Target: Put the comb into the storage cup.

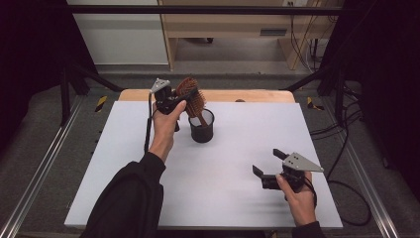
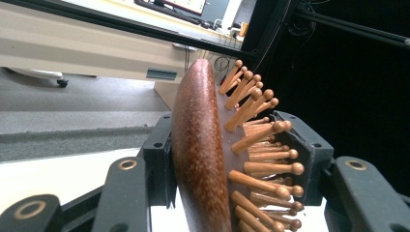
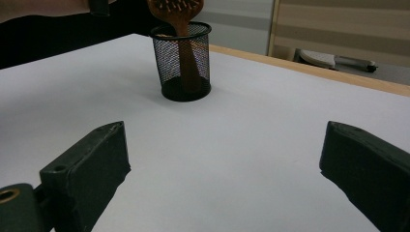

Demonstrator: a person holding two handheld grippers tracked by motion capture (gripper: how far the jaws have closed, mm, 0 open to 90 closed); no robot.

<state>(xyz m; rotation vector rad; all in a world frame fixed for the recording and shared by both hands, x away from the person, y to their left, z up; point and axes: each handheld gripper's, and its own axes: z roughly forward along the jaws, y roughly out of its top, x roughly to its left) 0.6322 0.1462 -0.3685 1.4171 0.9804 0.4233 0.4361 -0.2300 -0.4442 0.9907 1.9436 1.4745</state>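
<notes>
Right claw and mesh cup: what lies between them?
Nothing: bare white table runs from the open right claw to the mesh cup holding the hairbrush, in the right gripper view.

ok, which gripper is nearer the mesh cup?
Left. The left gripper is just above the mesh cup, clamping the hairbrush; the right gripper sits open, well away.
</notes>
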